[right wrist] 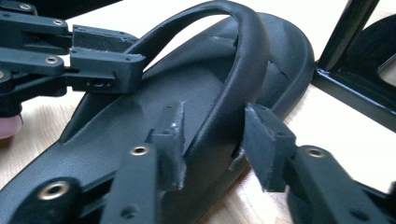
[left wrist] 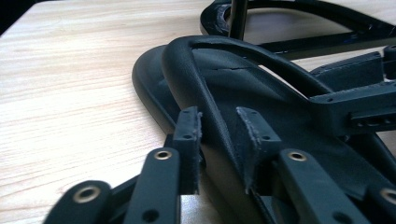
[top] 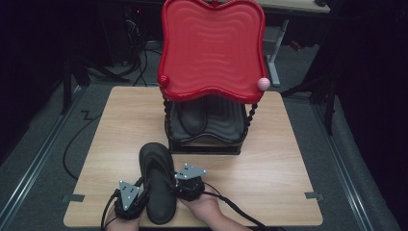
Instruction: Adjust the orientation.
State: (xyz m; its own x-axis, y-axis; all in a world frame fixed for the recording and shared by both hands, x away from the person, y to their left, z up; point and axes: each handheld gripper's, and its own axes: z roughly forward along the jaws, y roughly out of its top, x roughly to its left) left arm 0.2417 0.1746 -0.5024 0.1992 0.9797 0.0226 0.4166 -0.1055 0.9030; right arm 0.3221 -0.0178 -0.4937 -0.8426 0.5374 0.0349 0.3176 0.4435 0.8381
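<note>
A black flip-flop sandal (top: 156,185) lies lengthwise near the front edge of the wooden table (top: 115,130). My left gripper (top: 143,186) comes at it from the left, my right gripper (top: 172,181) from the right. In the left gripper view the left gripper (left wrist: 219,135) stands open astride one arm of the sandal's strap (left wrist: 187,70), pads not pressing on it. In the right gripper view the right gripper (right wrist: 212,140) is open around the other arm of the strap (right wrist: 247,51), with a slit of light beside one pad.
Behind the sandal stands a two-tier rack with a red wavy top tray (top: 211,48) and a black lower shelf (top: 226,122) holding a second black sandal (top: 192,118). A pink ball (top: 263,83) sits at the tray's corner. Bare tabletop lies left and right.
</note>
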